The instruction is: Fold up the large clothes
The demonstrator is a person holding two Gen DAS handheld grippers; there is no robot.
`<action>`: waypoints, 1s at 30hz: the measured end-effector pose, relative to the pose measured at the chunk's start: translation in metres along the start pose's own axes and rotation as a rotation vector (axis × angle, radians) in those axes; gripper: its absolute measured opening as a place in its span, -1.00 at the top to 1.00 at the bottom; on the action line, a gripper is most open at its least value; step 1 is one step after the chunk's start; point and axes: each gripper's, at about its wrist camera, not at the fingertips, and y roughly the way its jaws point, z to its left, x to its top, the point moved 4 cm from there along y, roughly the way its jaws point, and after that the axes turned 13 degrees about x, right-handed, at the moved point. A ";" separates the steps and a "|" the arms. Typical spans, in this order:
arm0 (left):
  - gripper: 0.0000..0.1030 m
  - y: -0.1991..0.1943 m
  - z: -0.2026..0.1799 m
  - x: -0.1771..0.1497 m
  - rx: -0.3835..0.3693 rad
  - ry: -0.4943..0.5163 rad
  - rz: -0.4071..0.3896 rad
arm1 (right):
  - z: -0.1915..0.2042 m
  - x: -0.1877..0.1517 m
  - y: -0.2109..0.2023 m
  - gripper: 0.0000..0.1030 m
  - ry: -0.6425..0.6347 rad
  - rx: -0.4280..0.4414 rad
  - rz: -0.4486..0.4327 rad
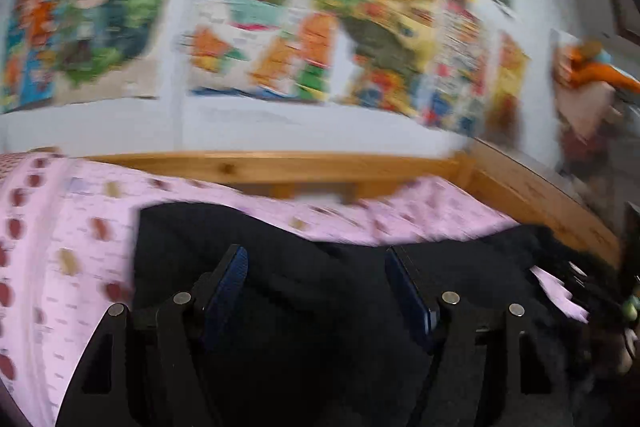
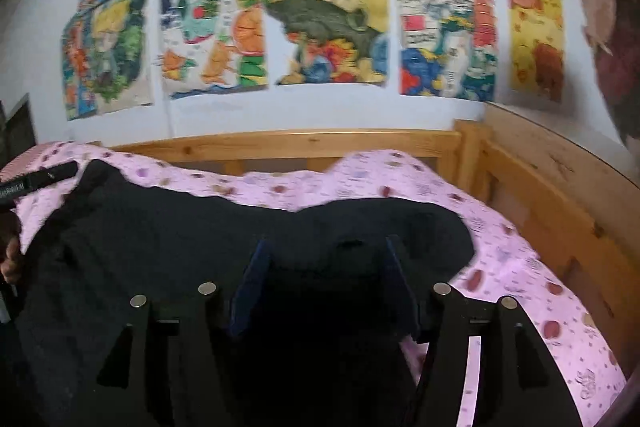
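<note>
The black garment (image 2: pixel 168 239) is lying partly folded on the bed (image 2: pixel 520 267) (more folds remaining); left gripper (image 1: pixel 316 279) and right gripper (image 2: pixel 324 267) are hovering, jaws apart, holding nothing.

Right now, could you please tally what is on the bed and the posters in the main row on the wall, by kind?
Black garment: 1
Pink bedspread: 1
Posters in the main row, right wrist view: 5, with more partly cut off above
Total: 7
</note>
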 end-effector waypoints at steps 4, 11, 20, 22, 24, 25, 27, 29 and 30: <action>-0.34 0.006 -0.038 -0.026 -0.111 0.147 0.116 | 0.021 -0.011 0.007 -0.06 -0.059 0.078 0.083; -0.40 0.019 -0.050 -0.066 0.008 0.304 0.192 | 0.016 -0.044 0.021 -0.34 -0.033 0.076 0.230; -0.42 0.019 -0.051 -0.071 0.026 0.319 0.190 | 0.013 -0.052 0.025 -0.37 -0.007 0.080 0.248; -0.44 0.020 -0.051 -0.071 0.022 0.313 0.194 | 0.011 -0.053 0.024 -0.40 0.004 0.093 0.244; -0.52 0.020 -0.051 -0.070 0.020 0.310 0.199 | 0.010 -0.054 0.024 -0.42 0.013 0.102 0.238; -0.54 0.019 -0.050 -0.070 0.022 0.309 0.200 | 0.010 -0.055 0.024 -0.44 0.015 0.106 0.237; -0.66 0.019 -0.050 -0.070 0.027 0.307 0.199 | 0.009 -0.055 0.024 -0.46 0.018 0.112 0.237; -0.78 0.019 -0.050 -0.070 0.033 0.306 0.199 | 0.010 -0.056 0.024 -0.48 0.022 0.118 0.238; -0.86 0.018 -0.049 -0.070 0.032 0.303 0.202 | 0.009 -0.056 0.024 -0.49 0.023 0.121 0.238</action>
